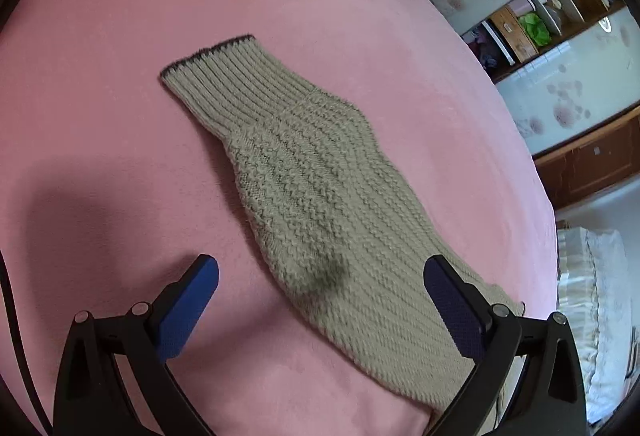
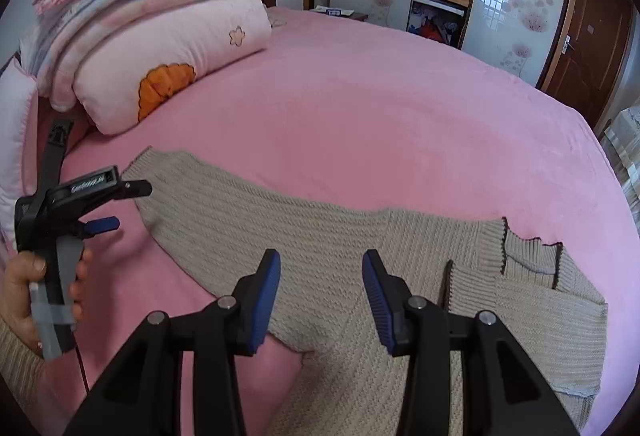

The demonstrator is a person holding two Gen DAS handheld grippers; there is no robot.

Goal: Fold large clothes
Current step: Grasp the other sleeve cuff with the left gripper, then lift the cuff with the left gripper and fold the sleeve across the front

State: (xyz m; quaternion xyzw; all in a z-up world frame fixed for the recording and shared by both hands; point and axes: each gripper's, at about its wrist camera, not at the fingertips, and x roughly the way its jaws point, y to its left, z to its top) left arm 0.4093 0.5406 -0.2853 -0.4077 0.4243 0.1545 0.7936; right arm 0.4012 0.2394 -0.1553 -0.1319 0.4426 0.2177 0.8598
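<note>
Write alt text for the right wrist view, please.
A beige knitted sweater lies spread on a pink bed, with the right tongs open just above it. At left, a hand holds the left tongs; folded bedding sits behind.

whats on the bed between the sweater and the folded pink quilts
Nothing: only bare pink bedsheet lies between the beige sweater and the folded quilts. The right wrist view shows this best.

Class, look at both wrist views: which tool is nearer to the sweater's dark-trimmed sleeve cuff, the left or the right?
Left. The left tool hovers over the sleeve that ends in the cuff, jaws open. The right tool hovers over the sweater body, further along toward its hem.
</note>
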